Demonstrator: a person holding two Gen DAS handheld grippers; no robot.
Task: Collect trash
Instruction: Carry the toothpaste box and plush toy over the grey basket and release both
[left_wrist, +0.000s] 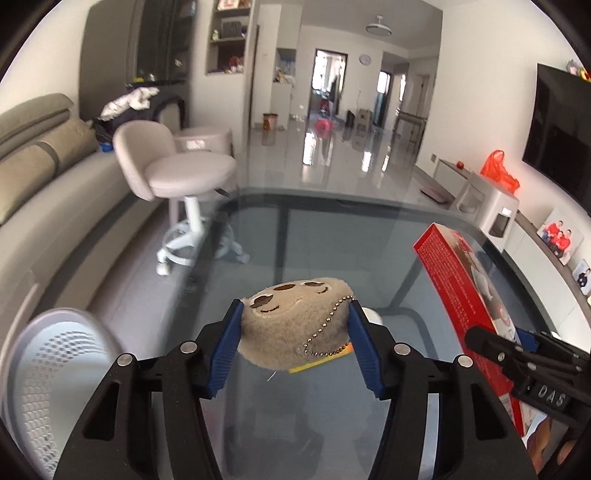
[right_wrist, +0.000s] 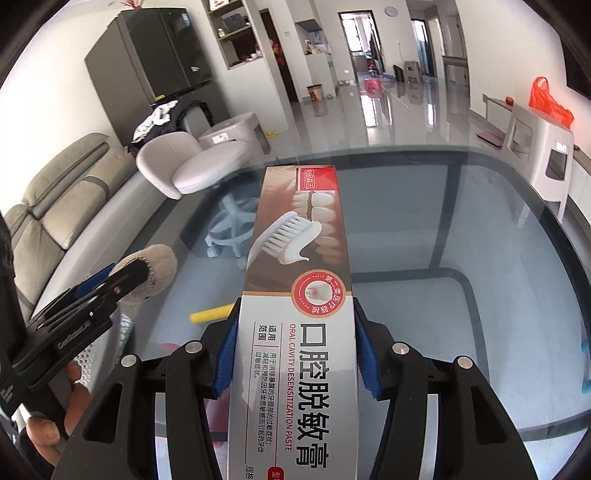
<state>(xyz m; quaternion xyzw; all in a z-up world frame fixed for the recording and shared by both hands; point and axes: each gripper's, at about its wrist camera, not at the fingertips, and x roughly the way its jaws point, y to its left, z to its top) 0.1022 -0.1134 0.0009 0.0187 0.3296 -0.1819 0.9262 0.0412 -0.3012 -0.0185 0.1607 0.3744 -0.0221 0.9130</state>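
Note:
My left gripper (left_wrist: 293, 314) is shut on a tan plush keychain toy (left_wrist: 291, 325) with a bead chain, held above the glass table (left_wrist: 332, 236). It also shows at the left of the right wrist view, where the toy (right_wrist: 159, 269) sticks out past the left gripper (right_wrist: 129, 277). My right gripper (right_wrist: 295, 321) is shut on a long toothpaste box (right_wrist: 299, 295), which points away over the table. In the left wrist view the box (left_wrist: 461, 295) shows its red side at the right, with the right gripper (left_wrist: 491, 339) on it.
A white perforated basket (left_wrist: 48, 376) stands low at the left. A yellow stick (right_wrist: 212, 314) lies on the glass by the box. A swivel stool (left_wrist: 177, 177) and a sofa (left_wrist: 44, 177) stand left of the table. A white cabinet (right_wrist: 539, 155) stands at the right.

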